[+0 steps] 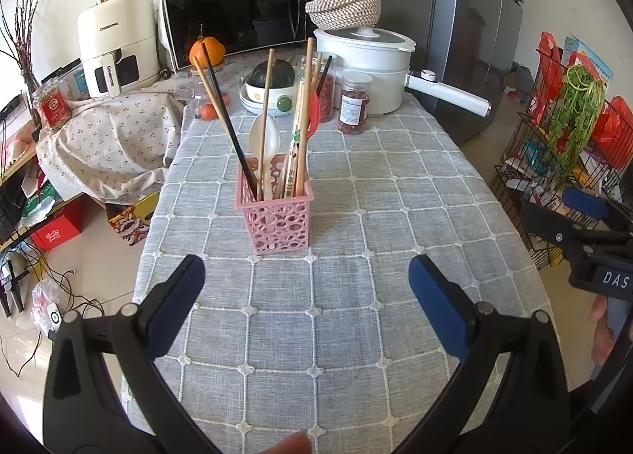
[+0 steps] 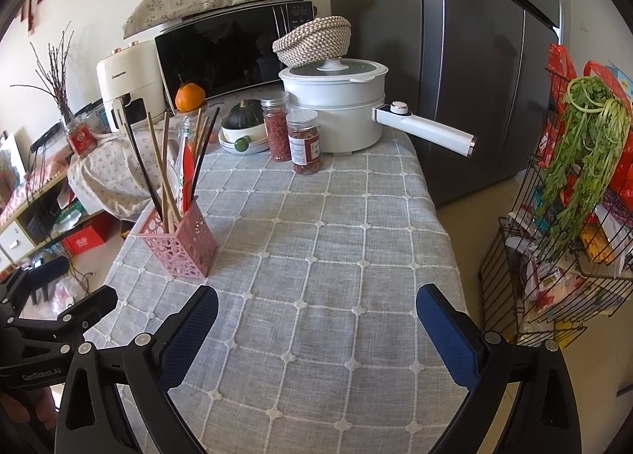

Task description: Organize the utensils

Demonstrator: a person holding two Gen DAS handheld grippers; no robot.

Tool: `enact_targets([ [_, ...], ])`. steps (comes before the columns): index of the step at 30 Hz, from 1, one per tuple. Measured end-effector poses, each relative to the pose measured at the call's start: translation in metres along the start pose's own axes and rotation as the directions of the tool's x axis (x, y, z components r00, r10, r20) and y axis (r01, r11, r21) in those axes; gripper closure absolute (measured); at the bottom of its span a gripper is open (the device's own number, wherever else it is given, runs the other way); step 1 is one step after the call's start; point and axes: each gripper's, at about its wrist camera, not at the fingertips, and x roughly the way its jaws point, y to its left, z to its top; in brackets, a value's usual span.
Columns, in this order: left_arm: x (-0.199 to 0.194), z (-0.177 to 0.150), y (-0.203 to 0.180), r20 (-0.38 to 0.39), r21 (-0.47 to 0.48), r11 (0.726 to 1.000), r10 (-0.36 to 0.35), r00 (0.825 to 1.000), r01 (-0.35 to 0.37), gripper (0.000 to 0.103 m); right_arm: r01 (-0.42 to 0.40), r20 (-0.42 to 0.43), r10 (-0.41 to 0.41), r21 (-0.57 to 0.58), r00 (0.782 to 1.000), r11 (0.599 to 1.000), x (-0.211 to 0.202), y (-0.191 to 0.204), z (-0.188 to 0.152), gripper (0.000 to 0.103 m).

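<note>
A pink perforated holder (image 1: 277, 216) stands upright on the grey checked tablecloth (image 1: 356, 315). It holds several wooden chopsticks (image 1: 304, 114), a black chopstick (image 1: 225, 114), a white spoon (image 1: 264, 141) and a red utensil (image 1: 313, 110). My left gripper (image 1: 306, 280) hovers open just in front of the holder, nothing between its fingers. In the right wrist view the holder (image 2: 180, 242) is to the left, and my right gripper (image 2: 316, 315) is open over bare cloth. The left gripper's fingers (image 2: 89, 305) show at that view's left edge.
At the table's far end stand a white pot with a long handle (image 1: 370, 70), two jars (image 1: 353, 102), a bowl with a squash (image 1: 273, 92), a microwave (image 1: 241, 11) and an air fryer (image 1: 114, 42). A wire rack with greens (image 2: 569, 193) stands right of the table.
</note>
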Motion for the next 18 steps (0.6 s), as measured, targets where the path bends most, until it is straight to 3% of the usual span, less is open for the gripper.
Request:
enact_targets([
  [18, -0.0043, 0.0048, 0.0037, 0.024, 0.007, 1.0, -0.008, 1.0, 0.008, 0.001, -0.007, -0.003, 0.007, 0.014, 1.0, 1.0, 0.0026, -0.0003, 0.0023, 0.002],
])
